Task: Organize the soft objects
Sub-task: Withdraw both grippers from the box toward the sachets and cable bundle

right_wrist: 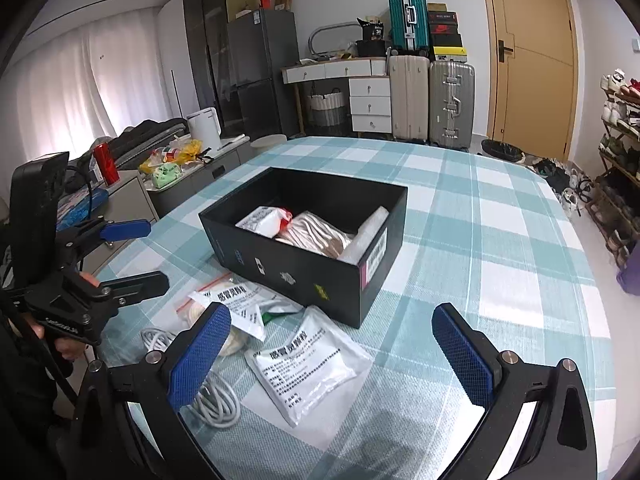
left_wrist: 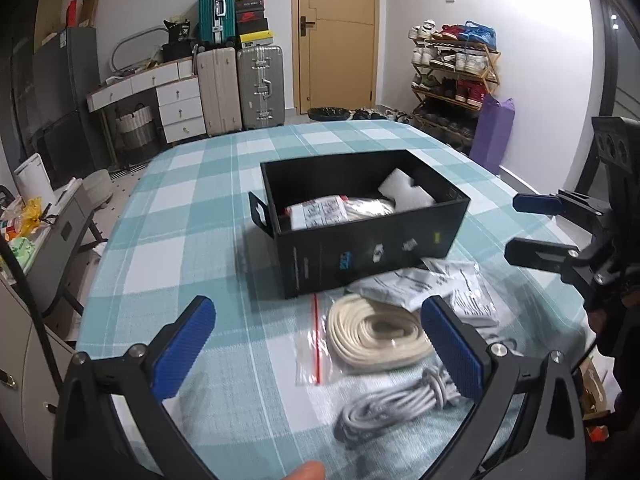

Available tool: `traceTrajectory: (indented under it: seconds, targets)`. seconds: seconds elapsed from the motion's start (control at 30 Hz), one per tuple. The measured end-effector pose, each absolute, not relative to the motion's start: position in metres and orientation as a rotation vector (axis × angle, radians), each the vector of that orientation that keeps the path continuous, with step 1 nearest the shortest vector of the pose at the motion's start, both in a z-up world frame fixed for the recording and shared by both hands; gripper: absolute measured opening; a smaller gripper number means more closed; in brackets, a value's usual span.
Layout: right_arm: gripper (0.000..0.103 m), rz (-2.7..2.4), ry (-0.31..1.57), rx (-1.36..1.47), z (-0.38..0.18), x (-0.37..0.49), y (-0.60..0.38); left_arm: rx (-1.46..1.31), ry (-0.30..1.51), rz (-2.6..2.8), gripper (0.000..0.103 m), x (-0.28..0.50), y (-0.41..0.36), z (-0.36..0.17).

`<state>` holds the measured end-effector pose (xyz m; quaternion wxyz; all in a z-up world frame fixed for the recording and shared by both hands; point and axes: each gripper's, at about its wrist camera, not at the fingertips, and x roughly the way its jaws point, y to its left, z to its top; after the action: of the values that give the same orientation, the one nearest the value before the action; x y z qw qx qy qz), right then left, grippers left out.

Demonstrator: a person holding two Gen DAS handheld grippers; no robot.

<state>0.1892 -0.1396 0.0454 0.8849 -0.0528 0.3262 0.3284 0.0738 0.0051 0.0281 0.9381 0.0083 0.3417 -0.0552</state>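
Note:
A black open box (left_wrist: pixel 376 256) (right_wrist: pixel 288 268) stands mid-table and holds a printed white packet (left_wrist: pixel 318 213) (right_wrist: pixel 262 222), a striped cloth bundle (right_wrist: pixel 316 236) and white foam (left_wrist: pixel 406 190). In front of it lie a zip bag with a cream coiled rope (left_wrist: pixel 372 334), a grey coiled cable (left_wrist: pixel 394 404) (right_wrist: pixel 216 400) and white printed sachets (right_wrist: pixel 308 368) (left_wrist: pixel 460 288). My left gripper (left_wrist: pixel 318 346) (right_wrist: pixel 134 250) is open and empty just above the rope bag. My right gripper (right_wrist: pixel 330 356) (left_wrist: pixel 520 228) is open and empty above a sachet.
The table has a teal-and-white checked cloth (left_wrist: pixel 192 240) (right_wrist: pixel 480 220). Suitcases (left_wrist: pixel 240 88), a white drawer unit (left_wrist: pixel 180 104), a wooden door (left_wrist: pixel 336 36) and a shoe rack (left_wrist: pixel 452 76) stand beyond it. A low cabinet with clutter (right_wrist: pixel 168 168) is at the left.

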Motion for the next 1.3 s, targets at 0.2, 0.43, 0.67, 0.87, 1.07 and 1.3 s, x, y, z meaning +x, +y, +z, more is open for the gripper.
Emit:
traceTrajectory:
  seconds: [0.2, 0.43, 0.67, 0.87, 1.07, 1.3]
  targets:
    - [0.102, 0.678, 0.692, -0.105, 0.042, 0.186, -0.143, -0.008, 0.729, -0.138, 0.103, 0.064, 0.005, 0.021]
    - [0.102, 0.682, 0.724, -0.111, 0.035, 0.188, -0.14, -0.001, 0.753, -0.159, 0.103, 0.054, 0.003, 0.016]
    - [0.102, 0.687, 0.788, -0.125, 0.023, 0.192, -0.133, -0.008, 0.783, -0.193, 0.103, 0.053, 0.0, 0.012]
    - [0.102, 0.7, 0.837, -0.142, 0.012, 0.196, -0.125, 0.005, 0.801, -0.226, 0.103, 0.052, -0.006, 0.009]
    - [0.102, 0.702, 0.897, -0.173, 0.0, 0.204, -0.111, 0.02, 0.813, -0.233, 0.103, 0.052, -0.012, 0.007]
    - [0.102, 0.733, 0.904, -0.231, -0.002, 0.207, -0.096, 0.018, 0.821, -0.237, 0.103, 0.054, -0.012, 0.004]
